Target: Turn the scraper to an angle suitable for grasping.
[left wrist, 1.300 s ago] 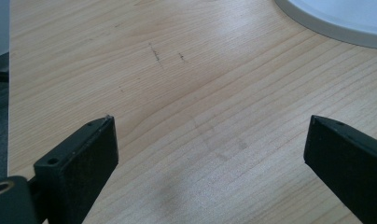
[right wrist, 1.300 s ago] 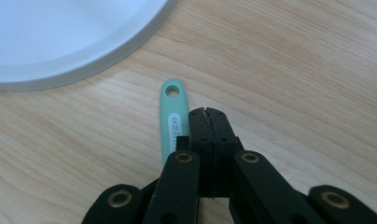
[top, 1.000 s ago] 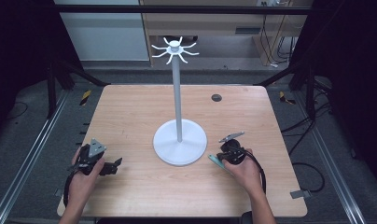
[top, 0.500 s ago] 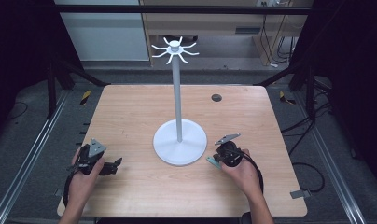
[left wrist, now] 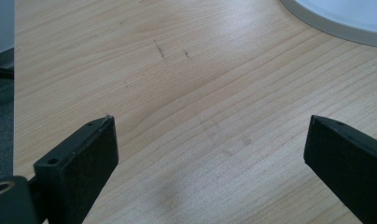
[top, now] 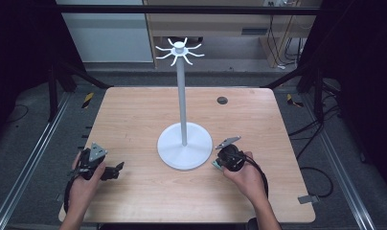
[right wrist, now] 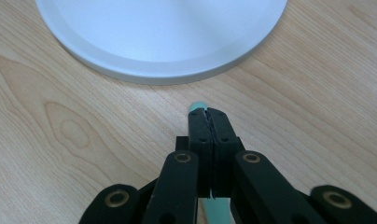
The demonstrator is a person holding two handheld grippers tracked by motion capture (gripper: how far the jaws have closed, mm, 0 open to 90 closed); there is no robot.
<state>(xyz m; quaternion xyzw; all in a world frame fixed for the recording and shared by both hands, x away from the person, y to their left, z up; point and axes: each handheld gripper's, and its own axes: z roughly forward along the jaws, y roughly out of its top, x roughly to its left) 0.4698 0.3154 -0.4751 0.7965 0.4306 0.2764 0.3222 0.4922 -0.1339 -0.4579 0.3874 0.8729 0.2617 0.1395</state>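
A white stand (top: 183,96) rises from a round base (top: 184,148) at the table's middle, with a crown of hooks (top: 178,50) on top. My right gripper (top: 220,162) rests on the table just right of the base. Its jaws are shut on a thin teal strip (top: 214,165). In the right gripper view the strip's tip (right wrist: 196,107) pokes out past the closed jaws (right wrist: 209,114) and stops a little short of the base rim (right wrist: 163,74). My left gripper (top: 116,168) lies at the front left. It is open over bare wood (left wrist: 210,140), with nothing between its jaws.
A small dark round insert (top: 222,100) sits in the wooden table top (top: 134,115) at the back right. Metal frame rails run along both sides of the table. The stand's base edge (left wrist: 336,23) shows in the far right corner of the left gripper view.
My right gripper has slid a little left toward the stand's base with the teal strip in it. The left gripper has stayed in place.
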